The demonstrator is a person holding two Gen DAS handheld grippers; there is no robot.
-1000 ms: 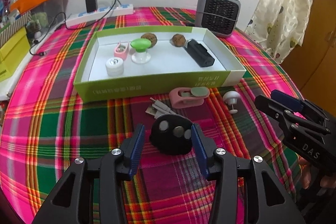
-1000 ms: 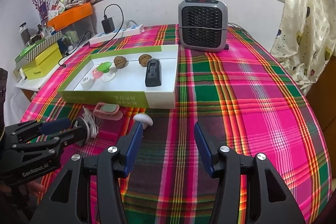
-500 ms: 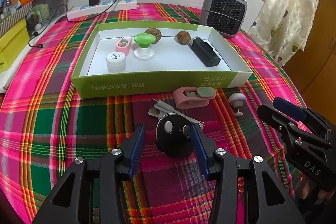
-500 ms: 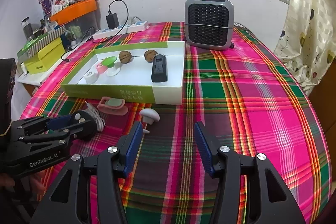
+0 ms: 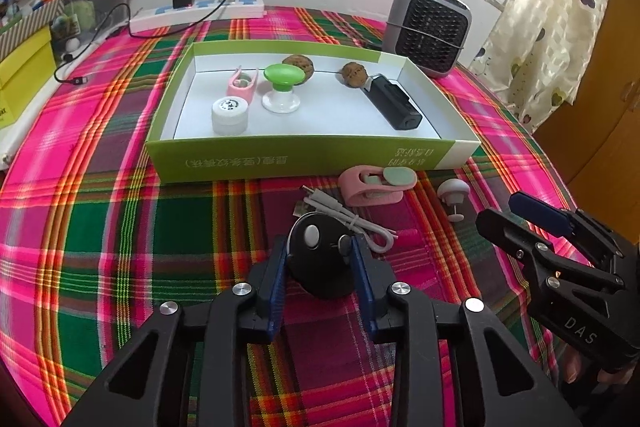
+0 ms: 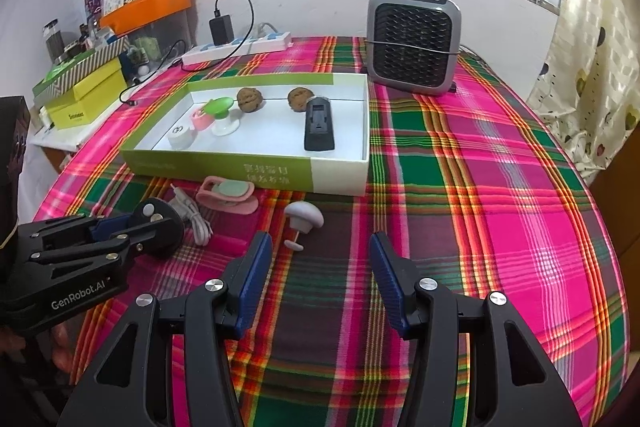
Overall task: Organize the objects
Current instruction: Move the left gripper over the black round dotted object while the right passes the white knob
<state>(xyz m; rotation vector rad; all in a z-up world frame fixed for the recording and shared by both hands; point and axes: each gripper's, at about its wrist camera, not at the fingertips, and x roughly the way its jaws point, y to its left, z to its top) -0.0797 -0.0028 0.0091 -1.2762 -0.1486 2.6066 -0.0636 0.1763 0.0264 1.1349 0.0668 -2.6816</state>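
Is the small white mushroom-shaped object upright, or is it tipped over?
Tipped over. The white mushroom-shaped object lies on its side on the plaid tablecloth, stem pointing toward the camera.

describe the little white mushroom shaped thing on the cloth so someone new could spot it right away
Start at the green and white box on the plaid tablecloth, then look just in front of its near wall. The white mushroom-shaped knob lies tipped over on the cloth, right of the pink clip. Unlike the similar green-topped knob in the box, it is all white and outside it.
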